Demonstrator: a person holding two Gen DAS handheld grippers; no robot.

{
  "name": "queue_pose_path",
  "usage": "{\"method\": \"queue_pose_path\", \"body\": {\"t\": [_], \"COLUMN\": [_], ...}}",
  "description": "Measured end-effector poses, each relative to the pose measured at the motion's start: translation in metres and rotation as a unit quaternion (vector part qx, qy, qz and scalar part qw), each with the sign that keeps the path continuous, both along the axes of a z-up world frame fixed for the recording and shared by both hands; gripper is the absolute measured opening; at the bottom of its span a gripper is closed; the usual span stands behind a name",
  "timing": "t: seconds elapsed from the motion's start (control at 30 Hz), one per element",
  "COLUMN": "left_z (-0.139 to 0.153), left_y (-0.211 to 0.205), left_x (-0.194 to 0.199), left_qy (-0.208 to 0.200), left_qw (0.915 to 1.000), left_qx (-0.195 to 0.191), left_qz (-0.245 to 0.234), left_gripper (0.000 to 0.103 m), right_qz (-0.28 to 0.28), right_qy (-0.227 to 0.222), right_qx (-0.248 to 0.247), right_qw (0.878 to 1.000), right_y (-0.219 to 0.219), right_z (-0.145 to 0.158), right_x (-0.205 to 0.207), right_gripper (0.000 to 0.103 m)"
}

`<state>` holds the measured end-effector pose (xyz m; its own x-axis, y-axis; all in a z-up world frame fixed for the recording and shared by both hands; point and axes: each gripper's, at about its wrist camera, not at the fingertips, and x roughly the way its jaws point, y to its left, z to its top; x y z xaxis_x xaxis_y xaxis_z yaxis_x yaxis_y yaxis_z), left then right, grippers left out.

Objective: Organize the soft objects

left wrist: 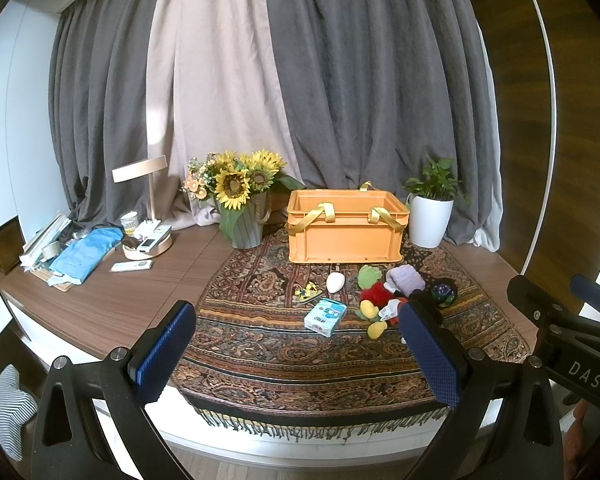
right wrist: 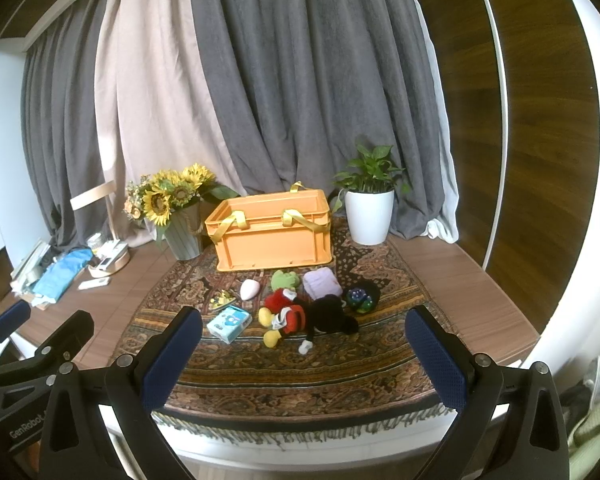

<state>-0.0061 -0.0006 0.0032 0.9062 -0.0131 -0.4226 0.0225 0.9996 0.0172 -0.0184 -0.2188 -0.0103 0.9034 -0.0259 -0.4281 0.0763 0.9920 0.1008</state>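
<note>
An orange crate (left wrist: 345,232) (right wrist: 272,236) with yellow straps stands at the back of a patterned rug (left wrist: 300,344) (right wrist: 340,364). In front of it lie soft things: a green plush (right wrist: 284,279) (left wrist: 370,275), a lilac pouch (right wrist: 321,283) (left wrist: 406,278), a black-and-red mouse doll (right wrist: 308,318) (left wrist: 376,294), a dark round toy (right wrist: 362,298) (left wrist: 444,292), a white egg-shaped item (right wrist: 249,289) (left wrist: 335,281), a tissue pack (right wrist: 229,323) (left wrist: 325,316) and a small yellow item (right wrist: 223,300) (left wrist: 309,291). My left gripper (left wrist: 300,352) and right gripper (right wrist: 306,358) hover open near the rug's front edge, both empty.
A sunflower vase (left wrist: 242,200) (right wrist: 180,216) stands left of the crate and a white potted plant (left wrist: 430,208) (right wrist: 369,208) right of it. A lamp (left wrist: 146,208), remotes and a blue cloth (left wrist: 86,254) clutter the wooden table's left end. Curtains hang behind.
</note>
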Motion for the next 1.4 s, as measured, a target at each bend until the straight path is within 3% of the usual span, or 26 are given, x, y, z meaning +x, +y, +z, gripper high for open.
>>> {"method": "queue_pose_path", "body": {"t": [0.93,1.13,1.4], "left_z": [-0.008,-0.019,-0.029], "left_y": [-0.005,-0.007,-0.007], "left_x": [0.000,0.016,0.066], "left_qy": [0.007,0.020,0.038], "left_qw": [1.0000,0.9996,0.9973], "left_qx": [0.003,0.012,0.033], "left_qz": [-0.004,-0.015,-0.054], "left_gripper": [0.103,0.103,0.103], "right_qz": [0.001,-0.008,-0.036], "right_qy": [0.005,0.014,0.041], "right_qx": [0.007,0.030,0.059], "right_qw": [1.000,0.999,0.997], "right_y": [-0.010,-0.015,-0.011], "right_z": [-0.001,-0.017,-0.037], "right_x": [0.005,0.022,0.059], "right_gripper": [0.102,0.102,0.102]}}
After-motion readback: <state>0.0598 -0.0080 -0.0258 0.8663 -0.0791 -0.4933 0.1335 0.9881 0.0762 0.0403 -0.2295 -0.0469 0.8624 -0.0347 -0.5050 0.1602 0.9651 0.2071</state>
